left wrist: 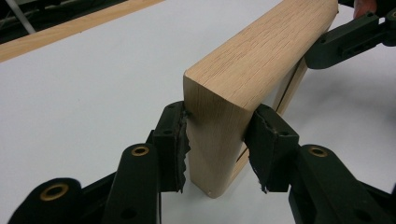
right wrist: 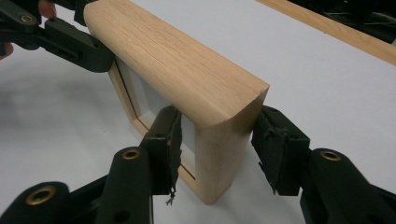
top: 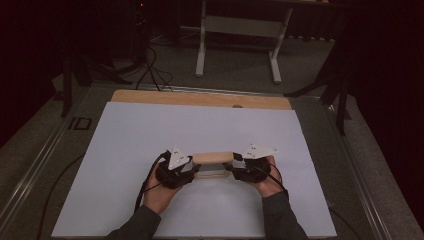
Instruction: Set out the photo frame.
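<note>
Wooden frame (top: 213, 159) stood upright on the white sheet (top: 130, 135), toward 6 o'clock of the table. Left gripper (left wrist: 217, 140) clamped its 9 o'clock end; right gripper (right wrist: 217, 149) clamped the 3 o'clock end.

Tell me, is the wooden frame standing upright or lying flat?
Upright. The wooden frame stands on edge on the white sheet, its top rail uppermost, with the left gripper and right gripper clamping its two ends.

Pale oak-grained frame (left wrist: 252, 60) — black hand-held gripper (left wrist: 217, 144) pads — white table sheet (top: 150, 135).
</note>
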The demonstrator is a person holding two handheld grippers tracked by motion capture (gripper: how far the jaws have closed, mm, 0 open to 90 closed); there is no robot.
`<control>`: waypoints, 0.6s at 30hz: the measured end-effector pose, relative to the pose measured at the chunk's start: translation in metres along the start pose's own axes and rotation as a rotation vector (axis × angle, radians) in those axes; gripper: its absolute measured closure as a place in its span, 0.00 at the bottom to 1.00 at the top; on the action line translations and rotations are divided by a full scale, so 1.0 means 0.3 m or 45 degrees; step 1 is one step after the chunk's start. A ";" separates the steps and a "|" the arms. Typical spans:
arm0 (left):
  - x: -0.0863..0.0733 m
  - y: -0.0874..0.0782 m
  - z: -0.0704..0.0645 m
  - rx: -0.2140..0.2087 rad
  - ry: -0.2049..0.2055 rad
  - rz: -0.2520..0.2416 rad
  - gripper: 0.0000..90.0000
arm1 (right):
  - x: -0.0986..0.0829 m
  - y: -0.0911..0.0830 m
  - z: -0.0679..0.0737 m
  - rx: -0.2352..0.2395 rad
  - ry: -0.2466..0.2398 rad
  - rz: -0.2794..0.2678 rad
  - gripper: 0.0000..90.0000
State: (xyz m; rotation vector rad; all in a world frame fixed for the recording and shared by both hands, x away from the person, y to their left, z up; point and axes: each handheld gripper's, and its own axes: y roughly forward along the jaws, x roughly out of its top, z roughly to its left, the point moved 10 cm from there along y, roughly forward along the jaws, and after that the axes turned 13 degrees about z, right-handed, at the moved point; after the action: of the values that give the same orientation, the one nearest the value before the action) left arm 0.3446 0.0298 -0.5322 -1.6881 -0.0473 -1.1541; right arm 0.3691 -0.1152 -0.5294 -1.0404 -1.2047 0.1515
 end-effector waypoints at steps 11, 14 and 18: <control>-0.003 -0.004 0.026 0.029 0.004 0.001 0.65 | 0.017 0.019 0.011 -0.049 0.007 0.000 0.58; -0.004 -0.004 0.030 0.035 0.009 0.003 0.65 | 0.022 0.023 0.013 -0.055 0.010 -0.004 0.58; -0.005 -0.005 0.040 0.040 0.014 0.003 0.65 | 0.027 0.028 0.017 -0.059 0.016 -0.003 0.58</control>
State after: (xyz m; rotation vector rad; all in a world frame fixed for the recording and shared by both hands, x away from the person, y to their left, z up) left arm 0.3508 0.0404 -0.5321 -1.6533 -0.0563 -1.1552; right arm 0.3718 -0.1028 -0.5300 -1.0786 -1.2033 0.1154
